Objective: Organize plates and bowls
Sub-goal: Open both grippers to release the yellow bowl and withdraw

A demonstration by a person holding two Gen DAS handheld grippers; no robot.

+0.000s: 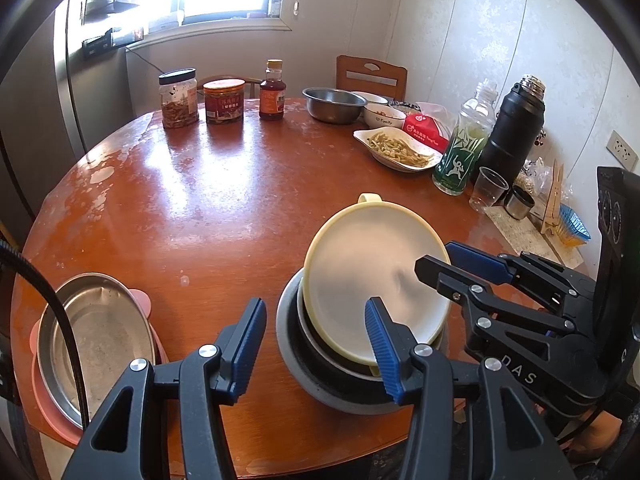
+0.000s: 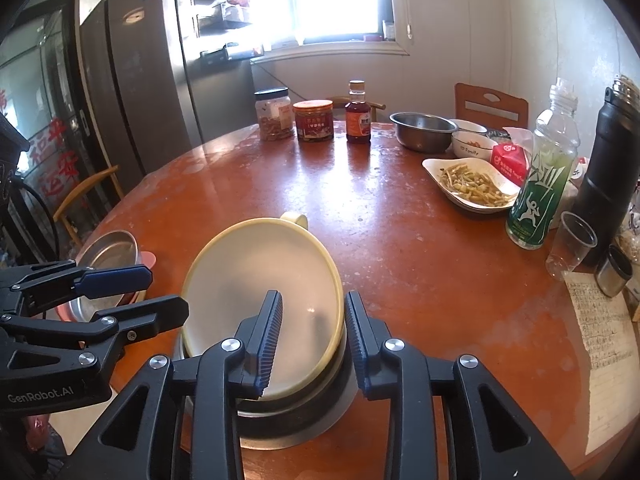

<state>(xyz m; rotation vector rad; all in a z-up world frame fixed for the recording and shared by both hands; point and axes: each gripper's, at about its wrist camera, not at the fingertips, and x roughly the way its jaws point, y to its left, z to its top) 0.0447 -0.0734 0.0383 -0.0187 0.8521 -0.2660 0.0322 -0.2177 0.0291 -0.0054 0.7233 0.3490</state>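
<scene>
**Lin:** Both grippers are near the stack at the near edge of the table [image 1: 168, 184]. Right gripper [image 2: 314, 340] stands partly open, and the rim of the cream plate [image 2: 256, 280] passes between its jaws; I cannot see the pads pressing on it. Left gripper [image 1: 316, 344] is open wider and holds nothing. One of its fingers lies over the plate's near edge, the other is out over bare wood.

**Ana:** And from big to small, where are the things?

**Lin:** First the round wooden table. On it, close to us, the grey pot [image 1: 340, 392] with a steel bowl inside, and the cream plate tilted on top of these. To the left, apart from the stack, the steel dish [image 1: 100, 336] sits on a pink plate [image 1: 52, 404]. Far across are a steel basin [image 1: 334, 104], small white bowls and a dish of food [image 1: 400, 148].

**Ana:** What can go wrong?

**Lin:** I think the plate is the risk. It leans and does not lie flat, so if nothing grips it, it may slide off the bowl toward the table edge. A finger pushing the rim sideways could also turn the whole stack, which stands close to the edge.
</scene>
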